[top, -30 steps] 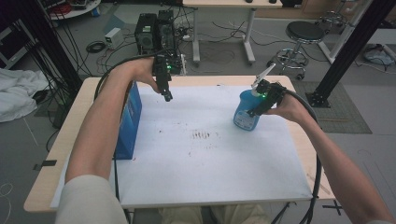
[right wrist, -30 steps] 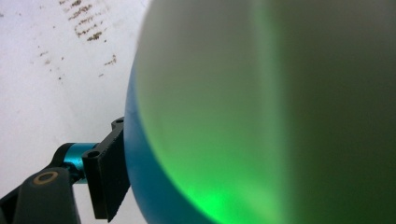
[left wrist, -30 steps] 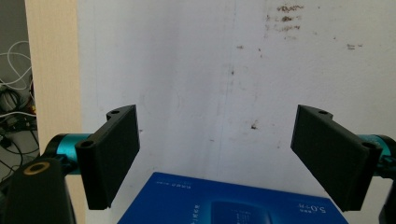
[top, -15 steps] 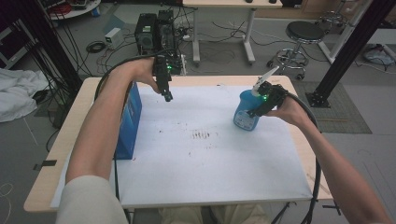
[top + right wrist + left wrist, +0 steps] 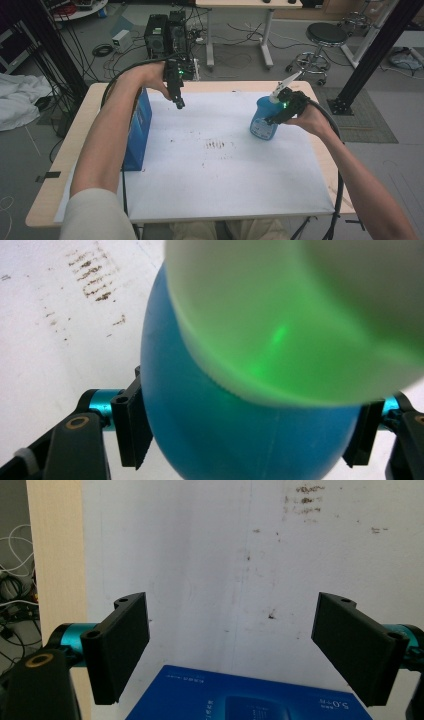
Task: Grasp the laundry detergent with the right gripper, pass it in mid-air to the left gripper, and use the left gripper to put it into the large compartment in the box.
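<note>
Grip is what we are reading first: our right gripper [image 5: 280,111] is clamping the blue spray bottle [image 5: 262,122], jaws on either side of its body, bottle upright near the white mat's [image 5: 225,190] right edge. Our left gripper [image 5: 178,102] is hanging wide open and empty, well apart, just beside the blue box [image 5: 140,127].

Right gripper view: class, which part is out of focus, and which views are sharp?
Right gripper view: the bottle's pale cap is a green-tinged blur close to the lens. Left gripper view: stains and box read crisply. High view: evenly lit, soft shadows.
</note>
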Tool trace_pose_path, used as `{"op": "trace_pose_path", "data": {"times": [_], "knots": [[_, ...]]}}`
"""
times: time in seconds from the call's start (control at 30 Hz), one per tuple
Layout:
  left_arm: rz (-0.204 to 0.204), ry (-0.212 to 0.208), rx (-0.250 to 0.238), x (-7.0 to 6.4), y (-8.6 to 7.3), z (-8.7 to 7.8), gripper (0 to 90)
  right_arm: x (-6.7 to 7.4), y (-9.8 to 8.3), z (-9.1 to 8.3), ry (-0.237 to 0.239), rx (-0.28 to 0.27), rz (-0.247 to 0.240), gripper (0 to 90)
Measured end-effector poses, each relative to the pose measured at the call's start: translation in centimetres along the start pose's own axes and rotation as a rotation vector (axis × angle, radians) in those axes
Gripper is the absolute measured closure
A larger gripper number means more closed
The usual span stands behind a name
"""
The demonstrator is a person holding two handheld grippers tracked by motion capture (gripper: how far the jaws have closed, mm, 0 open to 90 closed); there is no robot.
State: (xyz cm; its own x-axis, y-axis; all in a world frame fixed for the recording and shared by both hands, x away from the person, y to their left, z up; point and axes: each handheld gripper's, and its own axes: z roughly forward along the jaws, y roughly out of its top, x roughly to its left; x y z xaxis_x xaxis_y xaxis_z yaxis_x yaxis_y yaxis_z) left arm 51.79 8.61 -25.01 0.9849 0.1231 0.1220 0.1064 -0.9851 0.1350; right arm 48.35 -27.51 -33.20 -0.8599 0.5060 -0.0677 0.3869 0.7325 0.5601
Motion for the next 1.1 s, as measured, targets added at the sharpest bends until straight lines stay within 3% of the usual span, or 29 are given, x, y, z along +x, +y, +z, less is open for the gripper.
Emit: {"op": "trace_pose_path", "data": {"times": [0.47,0.83,1.1], "knots": [[0.004,-0.001,-0.004,-0.05,0.07,0.09,15.6,0.03,0.03,0.17,0.006,-0.002,-0.007,32.2],[0.003,0.000,-0.010,-0.01,-0.21,-0.10,15.6,-0.23,-0.06,0.59,0.043,-0.012,-0.002,41.7],[-0.005,0.003,-0.017,-0.05,-0.52,-0.23,15.6,-0.17,-0.14,0.59,0.043,-0.021,-0.008,42.8]]}}
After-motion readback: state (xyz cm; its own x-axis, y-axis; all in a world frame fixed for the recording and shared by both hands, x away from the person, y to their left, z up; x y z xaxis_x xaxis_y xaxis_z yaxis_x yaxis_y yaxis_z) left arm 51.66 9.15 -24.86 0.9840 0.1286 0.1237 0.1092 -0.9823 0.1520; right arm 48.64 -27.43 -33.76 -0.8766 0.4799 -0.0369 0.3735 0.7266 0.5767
